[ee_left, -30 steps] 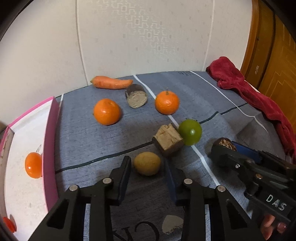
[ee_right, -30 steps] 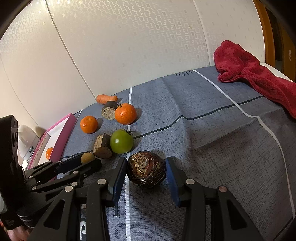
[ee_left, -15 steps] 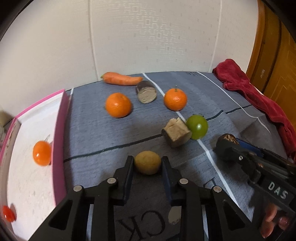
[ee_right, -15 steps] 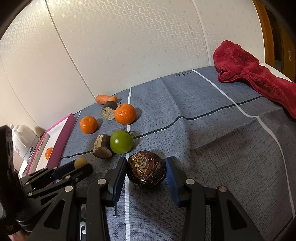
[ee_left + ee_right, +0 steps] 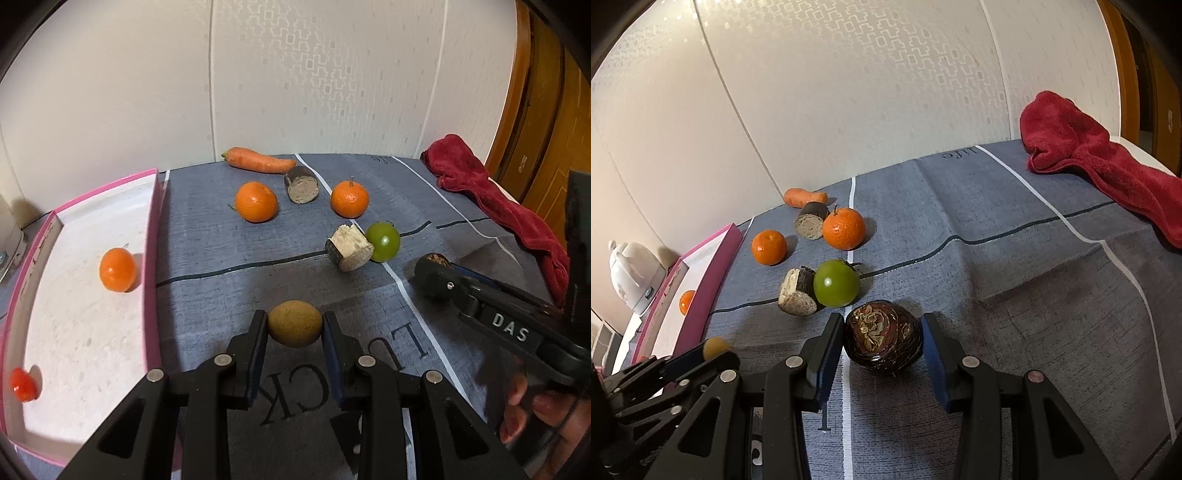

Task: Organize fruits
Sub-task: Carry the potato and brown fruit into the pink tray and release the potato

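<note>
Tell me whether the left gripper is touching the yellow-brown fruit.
Touching. The left wrist view shows both pads of the left gripper pressed against the sides of the yellow-brown fruit.

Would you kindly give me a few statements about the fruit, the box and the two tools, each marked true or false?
1. The left tool is closed on the yellow-brown fruit. True.
2. The pink box holds only one item. False: it holds an orange fruit and a small red fruit.
3. The green tomato touches a cut brown root piece. True.
4. The carrot lies inside the box. False: it lies on the grey cloth near the wall.
5. The right tool holds a tangerine. False: its fingers flank a dark purple fruit; a firm grip cannot be confirmed.
</note>
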`<state>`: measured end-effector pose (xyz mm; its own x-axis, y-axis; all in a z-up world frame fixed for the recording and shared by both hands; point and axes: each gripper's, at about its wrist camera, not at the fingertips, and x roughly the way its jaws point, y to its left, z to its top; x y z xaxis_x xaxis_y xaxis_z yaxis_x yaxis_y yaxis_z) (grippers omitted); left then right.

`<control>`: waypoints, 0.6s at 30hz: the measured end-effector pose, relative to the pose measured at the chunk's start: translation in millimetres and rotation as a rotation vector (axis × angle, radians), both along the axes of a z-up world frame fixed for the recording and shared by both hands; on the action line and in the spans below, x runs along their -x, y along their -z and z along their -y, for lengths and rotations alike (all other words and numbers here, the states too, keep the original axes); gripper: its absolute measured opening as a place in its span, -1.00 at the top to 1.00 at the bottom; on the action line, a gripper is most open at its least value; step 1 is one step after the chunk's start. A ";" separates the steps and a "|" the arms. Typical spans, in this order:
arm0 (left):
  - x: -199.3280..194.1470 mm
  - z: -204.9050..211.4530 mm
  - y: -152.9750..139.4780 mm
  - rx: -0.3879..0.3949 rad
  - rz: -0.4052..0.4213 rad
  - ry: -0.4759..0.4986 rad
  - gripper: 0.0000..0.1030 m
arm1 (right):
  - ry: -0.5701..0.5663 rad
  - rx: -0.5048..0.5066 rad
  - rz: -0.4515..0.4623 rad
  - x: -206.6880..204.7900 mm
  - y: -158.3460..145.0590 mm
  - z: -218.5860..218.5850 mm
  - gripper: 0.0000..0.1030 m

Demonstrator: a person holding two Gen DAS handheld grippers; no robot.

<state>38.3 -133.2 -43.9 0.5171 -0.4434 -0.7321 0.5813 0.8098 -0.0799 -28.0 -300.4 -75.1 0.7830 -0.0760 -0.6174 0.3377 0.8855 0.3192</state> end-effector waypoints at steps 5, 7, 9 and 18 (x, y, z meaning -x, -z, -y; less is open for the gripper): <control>5.7 -12.1 -9.5 0.021 0.012 -0.006 0.42 | -0.006 0.019 0.010 1.4 -1.7 -2.4 0.17; 7.1 -18.6 -14.8 0.038 0.015 -0.012 0.42 | -0.007 0.021 0.013 1.8 -1.8 -2.2 0.17; 8.5 -24.4 -18.5 0.049 0.017 -0.018 0.42 | -0.009 0.022 0.016 1.7 -2.1 -2.1 0.17; 11.5 -53.8 -26.6 0.074 0.017 -0.049 0.42 | -0.026 0.091 0.027 3.2 -6.9 -12.3 0.17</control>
